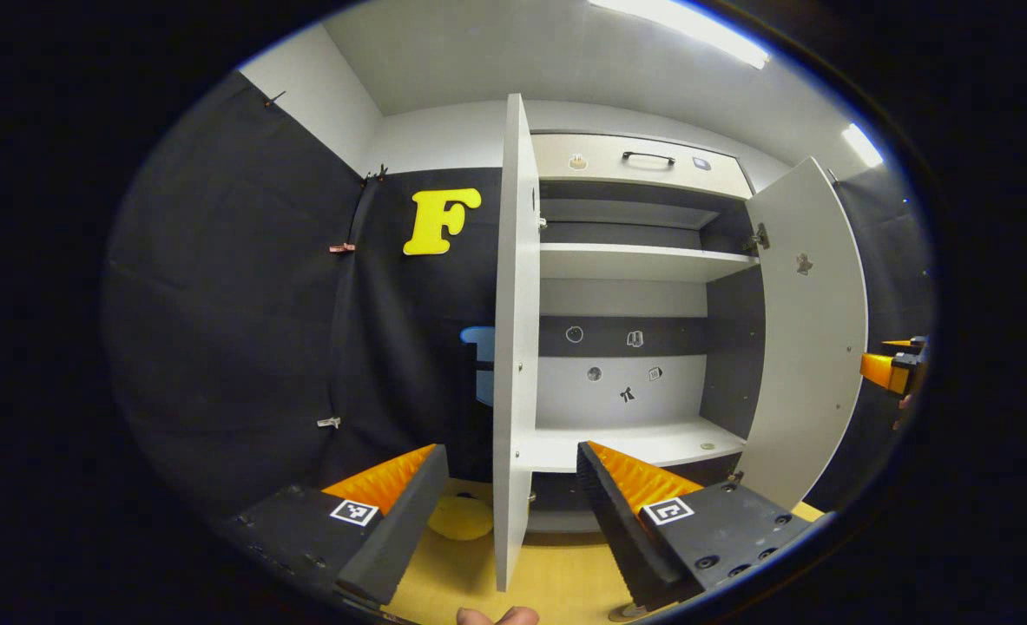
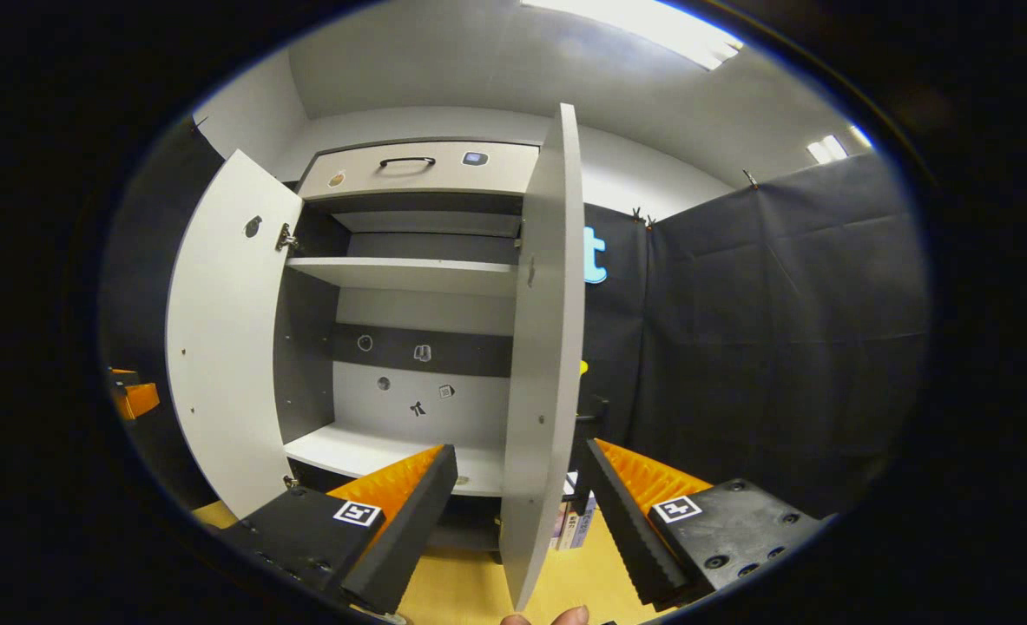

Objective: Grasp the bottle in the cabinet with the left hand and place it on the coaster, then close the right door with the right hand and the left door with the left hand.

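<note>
Left gripper (image 1: 510, 450) released, jaws spread wide, nothing clamped. Left door (image 1: 513, 347) seen edge-on, standing in the gap between the two fingers, swung fully out; contact with either pad not clear, looks apart on both sides. Yellow coaster (image 1: 461, 518) flat on the wooden table (image 1: 565, 573), low in the gap, just beside the left finger's inner face and on the outer side of the left door. Cabinet (image 1: 635, 295) straight ahead beyond the right finger: both doors open, white lower shelf (image 1: 635, 443) just past that fingertip, upper shelf (image 1: 635, 260) above it, small stickers on the back panel, small round item on the lower shelf near the right door's foot, too small to identify. Drawer (image 1: 643, 161) with black handle on top. Right door (image 1: 813, 330) well out to the right of the jaws, inner face toward the camera. Bit of a person's fingertip (image 1: 496, 616) at the bottom edge, under the jaws. Right gripper (image 2: 522, 448) also released, jaws wide apart, gripping nothing; in the right gripper view the right door runs edge-on through the gap, nearer the right finger, touching or not cannot tell. Left door there far off to the left of the jaws, open. Some upright book-like items (image 2: 574, 521) on the table behind the right door's lower edge, between the fingers. Bottle's place: cannot tell from these views.
</note>
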The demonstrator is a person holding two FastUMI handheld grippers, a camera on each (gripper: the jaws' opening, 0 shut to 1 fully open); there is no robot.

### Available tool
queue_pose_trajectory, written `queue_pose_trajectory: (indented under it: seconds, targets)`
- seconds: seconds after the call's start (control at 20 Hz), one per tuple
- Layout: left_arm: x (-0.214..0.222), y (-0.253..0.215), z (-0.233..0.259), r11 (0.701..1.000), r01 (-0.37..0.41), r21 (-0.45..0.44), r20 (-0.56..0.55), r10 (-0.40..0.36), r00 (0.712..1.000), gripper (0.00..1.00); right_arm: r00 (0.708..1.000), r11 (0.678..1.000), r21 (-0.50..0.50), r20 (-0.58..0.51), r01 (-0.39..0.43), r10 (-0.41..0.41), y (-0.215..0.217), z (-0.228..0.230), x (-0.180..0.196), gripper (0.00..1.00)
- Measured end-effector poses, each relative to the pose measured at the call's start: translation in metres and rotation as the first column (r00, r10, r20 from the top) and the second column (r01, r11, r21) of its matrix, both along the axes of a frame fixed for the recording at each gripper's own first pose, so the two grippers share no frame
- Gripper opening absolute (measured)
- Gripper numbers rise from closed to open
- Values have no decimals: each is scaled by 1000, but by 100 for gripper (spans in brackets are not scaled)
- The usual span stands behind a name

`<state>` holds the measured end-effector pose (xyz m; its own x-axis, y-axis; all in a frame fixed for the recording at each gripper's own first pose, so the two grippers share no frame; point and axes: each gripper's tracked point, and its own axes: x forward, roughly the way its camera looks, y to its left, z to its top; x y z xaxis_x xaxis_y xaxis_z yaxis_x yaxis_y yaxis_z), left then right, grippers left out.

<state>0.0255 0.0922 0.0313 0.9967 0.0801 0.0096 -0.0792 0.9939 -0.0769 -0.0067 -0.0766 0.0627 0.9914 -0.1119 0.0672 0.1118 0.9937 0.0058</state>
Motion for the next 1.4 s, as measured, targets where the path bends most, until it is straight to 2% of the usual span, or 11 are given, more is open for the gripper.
queue_pose_trajectory:
  seconds: [0.2, 0.4, 0.55, 0.9, 1.25, 1.4]
  targets:
    - [9, 2, -2, 999, -15, -36, -7, 15, 1000, 95, 997, 998, 10, -29, 68, -68, -48, -11, 11, 97]
    - [15, 7, -1, 998, -51, 21, -18, 52, 999, 95, 988, 987, 52, -26, 151, -150, -103, -14, 23, 97]
    - [19, 7, -3, 997, -65, 28, -24, 66, 998, 95, 982, 982, 41, -50, 186, -184, -129, -27, 37, 97]
    - [22, 9, -6, 996, -75, 48, -42, 77, 996, 95, 991, 994, 41, -97, 97, -93, -108, -46, 60, 97]
    - [23, 10, -9, 996, -47, 71, -39, 50, 998, 95, 991, 994, 73, -107, 87, -79, -89, -47, 56, 95]
    - [24, 13, -9, 996, -47, 70, -37, 49, 998, 95, 993, 995, 79, -107, 57, -48, -69, -46, 54, 95]
